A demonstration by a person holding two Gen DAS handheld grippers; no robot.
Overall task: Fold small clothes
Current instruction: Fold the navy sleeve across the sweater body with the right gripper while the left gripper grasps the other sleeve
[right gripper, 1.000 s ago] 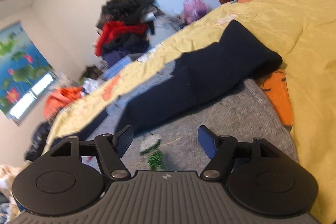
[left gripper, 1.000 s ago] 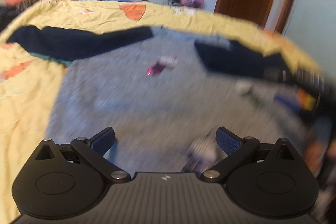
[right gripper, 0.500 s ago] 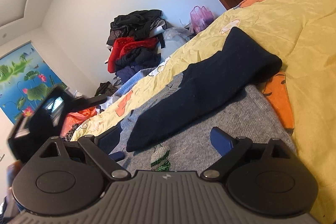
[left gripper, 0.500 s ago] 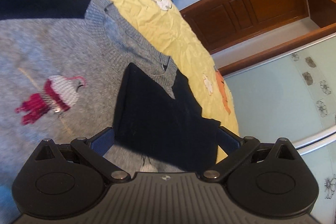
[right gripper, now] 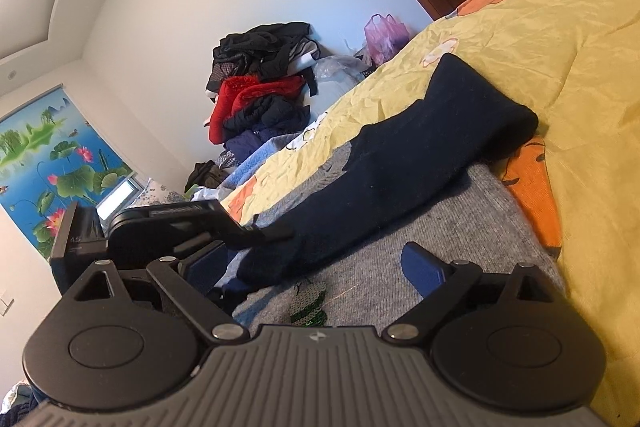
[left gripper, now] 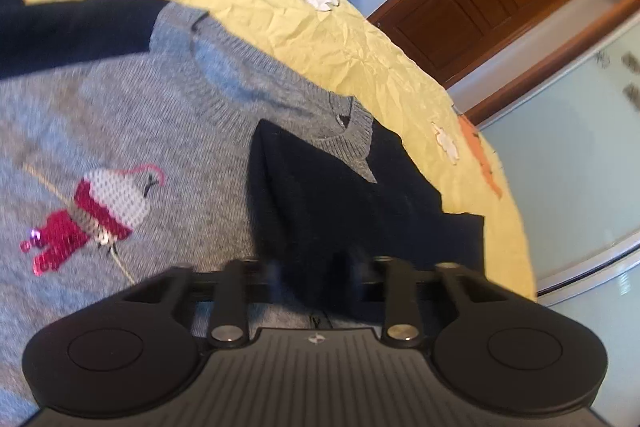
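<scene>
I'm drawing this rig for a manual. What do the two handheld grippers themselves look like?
Both match: the left gripper and right gripper have matte black bodies with two round discs, a grey ribbed centre plate bearing a small white logo, black linkage arms on silver pivot screws, and blue pads on the fingers. No cables or sleeves show.
</scene>
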